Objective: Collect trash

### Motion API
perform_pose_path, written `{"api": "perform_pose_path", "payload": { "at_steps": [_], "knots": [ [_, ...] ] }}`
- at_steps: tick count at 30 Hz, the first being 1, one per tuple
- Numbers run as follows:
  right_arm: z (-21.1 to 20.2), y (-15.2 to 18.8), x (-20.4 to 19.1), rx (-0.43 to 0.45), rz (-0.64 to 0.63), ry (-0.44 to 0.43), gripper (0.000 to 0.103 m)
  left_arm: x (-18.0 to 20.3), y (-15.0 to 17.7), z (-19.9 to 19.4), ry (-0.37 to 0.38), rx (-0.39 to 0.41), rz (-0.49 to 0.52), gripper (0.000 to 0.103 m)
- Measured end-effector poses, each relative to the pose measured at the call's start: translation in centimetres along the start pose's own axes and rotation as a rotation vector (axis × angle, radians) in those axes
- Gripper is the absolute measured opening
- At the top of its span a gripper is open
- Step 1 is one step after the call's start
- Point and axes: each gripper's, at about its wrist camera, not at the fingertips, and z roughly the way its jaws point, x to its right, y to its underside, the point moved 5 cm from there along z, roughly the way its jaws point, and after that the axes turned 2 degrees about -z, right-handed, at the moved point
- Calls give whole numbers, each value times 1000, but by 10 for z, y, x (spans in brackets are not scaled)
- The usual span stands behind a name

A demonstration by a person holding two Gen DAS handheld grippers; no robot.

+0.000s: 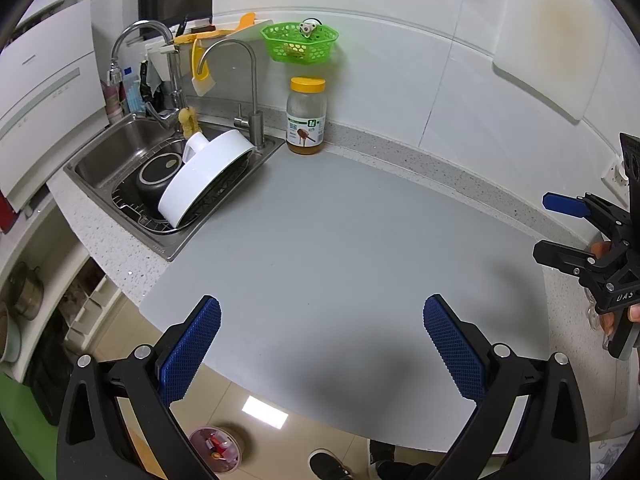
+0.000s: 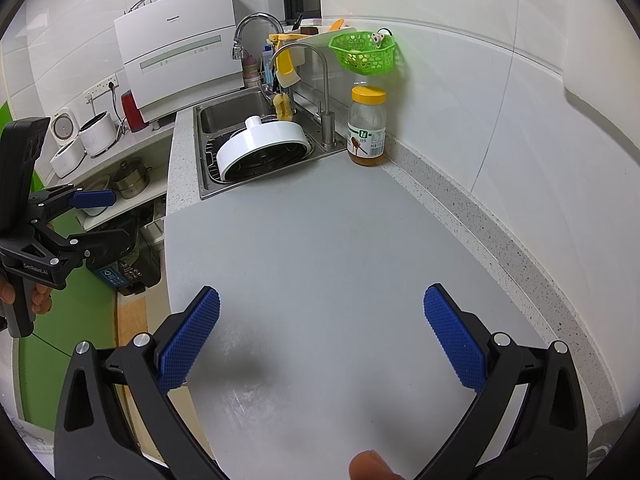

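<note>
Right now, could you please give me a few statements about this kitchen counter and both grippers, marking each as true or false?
1. The left gripper is open and holds nothing. True.
2. The honey jar lies on its side in the sink. False: it stands upright on the counter, beside the sink, against the wall.
3. The green basket hangs on the wall above the jar. True.
4. The right gripper is shut on a piece of trash. False: its jaws are open and empty.
5. The grey mat is littered with trash. False: no trash shows on it.
</note>
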Motion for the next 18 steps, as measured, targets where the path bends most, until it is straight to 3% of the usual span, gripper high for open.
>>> {"api": "perform_pose_path", "payload": {
  "at_steps": [18],
  "knots": [
    [0,-2,1,-2,-3,-1,100,2,2,0,6,0,6,97]
  ]
}}
